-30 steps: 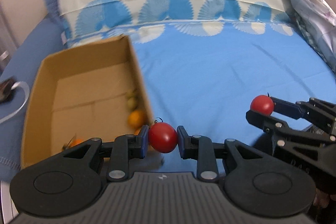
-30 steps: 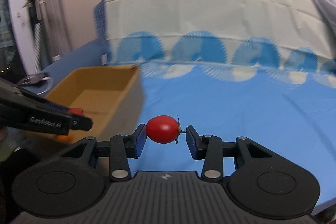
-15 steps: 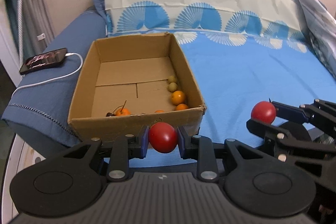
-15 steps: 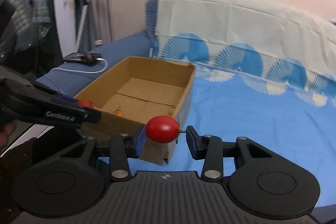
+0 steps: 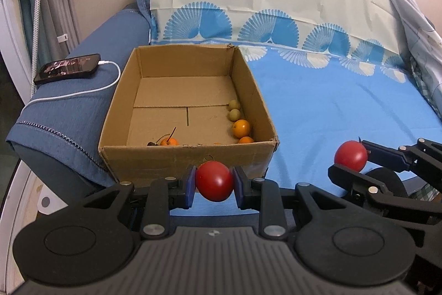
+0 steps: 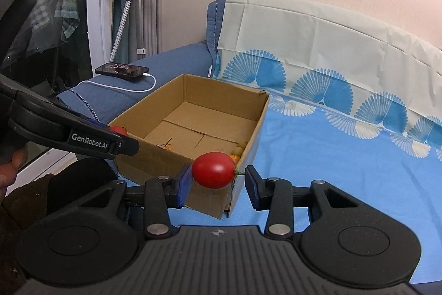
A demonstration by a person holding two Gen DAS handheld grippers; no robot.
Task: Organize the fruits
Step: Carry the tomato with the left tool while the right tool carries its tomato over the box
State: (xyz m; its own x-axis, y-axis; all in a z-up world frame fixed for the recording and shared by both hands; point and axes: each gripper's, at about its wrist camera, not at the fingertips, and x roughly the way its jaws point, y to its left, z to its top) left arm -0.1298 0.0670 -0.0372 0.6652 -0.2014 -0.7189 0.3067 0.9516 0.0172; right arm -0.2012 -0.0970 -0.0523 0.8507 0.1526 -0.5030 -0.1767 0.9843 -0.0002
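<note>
Each hand-held gripper carries a red tomato short of the cardboard box [image 5: 154, 156], which sits on the bed [image 5: 345, 107] with its long axis running away from both cameras. The left hand-held gripper [image 5: 214, 181] is pinching its tomato [image 5: 214, 180] between both pads, and in the left wrist view that fruit hangs just in front of the box's near wall, roughly at its middle, so the opening lies straight ahead and a little higher in the picture. The right hand-held gripper [image 6: 218, 179] holds the second tomato [image 6: 213, 170] lengthwise across its jaws, one pad against the blunt end and the stem end reaching toward the other pad; whether that pad touches the stem I cannot tell. From the right wrist view this tomato sits before the box's near right corner, so the opening lies ahead and to the left. Inside the box, small orange fruits [image 5: 241, 128] and green ones [image 5: 234, 114] gather along the right wall near the front. The left looks the nearer and better lined up; it probably needs only to clear the near wall before letting go, while the right must swing leftward over the corner
</note>
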